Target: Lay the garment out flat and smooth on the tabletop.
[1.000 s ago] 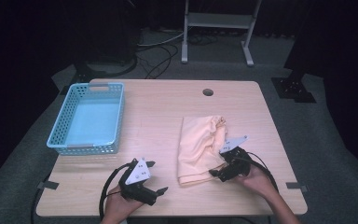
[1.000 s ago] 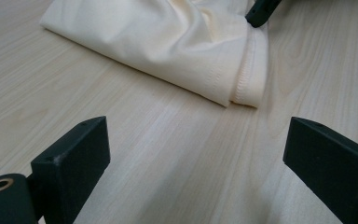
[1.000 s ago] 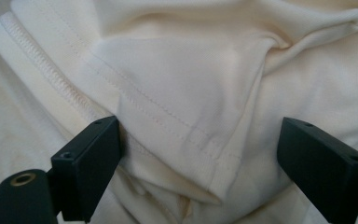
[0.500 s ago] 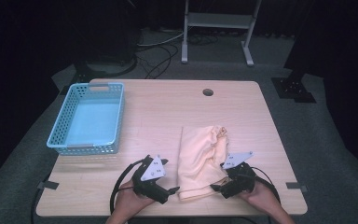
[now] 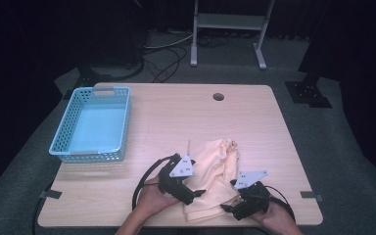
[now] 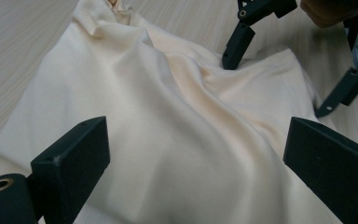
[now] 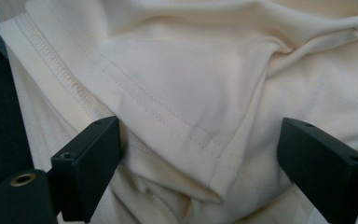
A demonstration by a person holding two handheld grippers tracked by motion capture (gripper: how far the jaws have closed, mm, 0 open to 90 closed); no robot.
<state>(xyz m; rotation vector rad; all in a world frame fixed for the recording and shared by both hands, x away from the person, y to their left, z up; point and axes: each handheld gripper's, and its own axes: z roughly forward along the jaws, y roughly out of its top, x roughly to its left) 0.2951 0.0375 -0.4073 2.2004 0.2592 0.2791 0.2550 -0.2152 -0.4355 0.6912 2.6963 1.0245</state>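
Cloth lies rumpled at the table's near edge, left gripper and right gripper both wide open over it, seemingly poised to pinch the hem next.

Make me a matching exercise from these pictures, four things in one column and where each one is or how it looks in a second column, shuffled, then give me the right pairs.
Things:
1. blue basket
2. cream cloth
3. left gripper
4. round hole

Descriptions:
A. in the tabletop near the far edge
B. crumpled on the table's near side, between both hands
C. jaws open at the cloth's left edge
D. empty, at the table's left side

Pairs: 1-D, 2-B, 3-C, 4-A
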